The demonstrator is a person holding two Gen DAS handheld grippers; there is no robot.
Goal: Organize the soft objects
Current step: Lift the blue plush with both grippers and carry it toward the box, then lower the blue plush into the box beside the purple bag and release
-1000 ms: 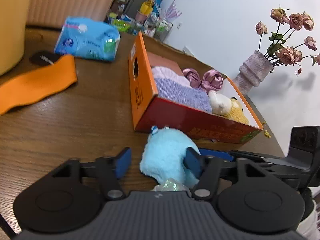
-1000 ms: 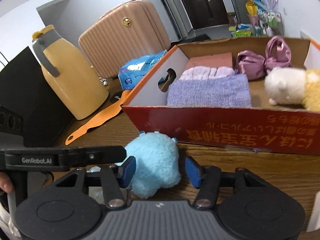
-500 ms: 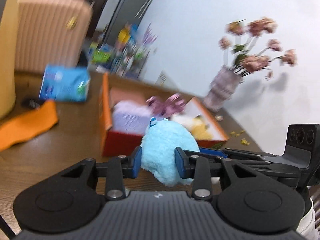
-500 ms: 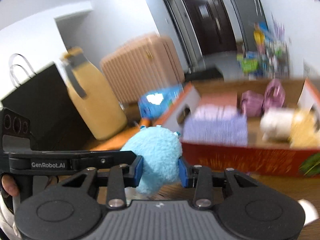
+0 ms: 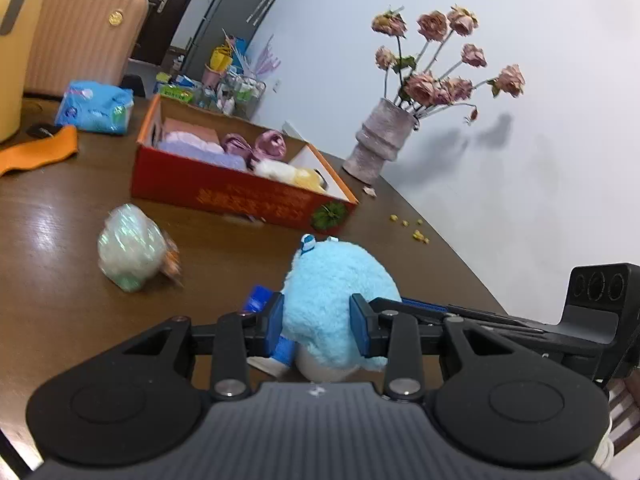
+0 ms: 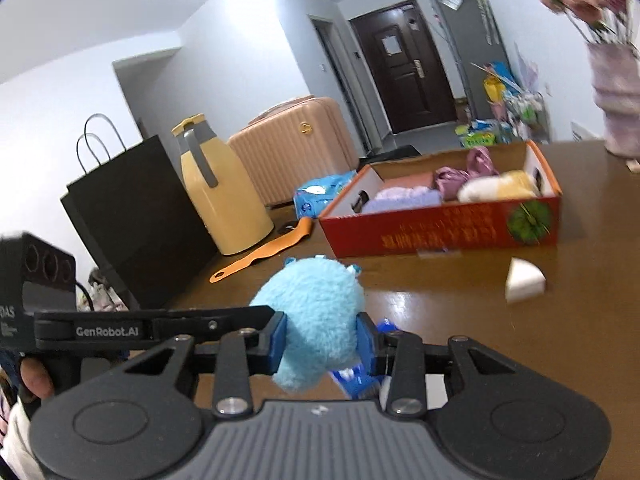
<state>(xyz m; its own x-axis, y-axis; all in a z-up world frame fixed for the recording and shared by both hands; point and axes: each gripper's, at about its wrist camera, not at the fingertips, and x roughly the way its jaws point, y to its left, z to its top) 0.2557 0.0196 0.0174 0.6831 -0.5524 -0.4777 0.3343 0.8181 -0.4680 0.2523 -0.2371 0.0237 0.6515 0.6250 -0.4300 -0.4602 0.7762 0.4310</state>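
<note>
A fluffy light-blue plush toy [image 5: 336, 300] [image 6: 316, 312] hangs above the brown table, held from two sides. My left gripper [image 5: 318, 328] is shut on it, both blue pads pressing into its fur. My right gripper [image 6: 322, 340] is shut on the same toy from the other side. A blue and white piece [image 6: 360, 376] shows under the toy. Farther back stands the red and orange box [image 5: 240, 196] [image 6: 440, 232], which holds a purple knit, pink satin pieces and a white and yellow plush. A shiny green-white soft bundle [image 5: 132, 254] lies on the table, left of the toy.
A white wedge [image 6: 524, 280] lies near the box front. A yellow jug [image 6: 224, 200], a black paper bag [image 6: 132, 220], an orange band [image 6: 264, 254] and a blue tissue pack [image 5: 96, 108] stand at the left and back. A vase of dried roses [image 5: 380, 148] stands behind the box.
Both grippers closed on the blue plush toy, which lay right in front of the box, lifted it and drew back. The box now looks farther away, and the green-white bundle is uncovered.
</note>
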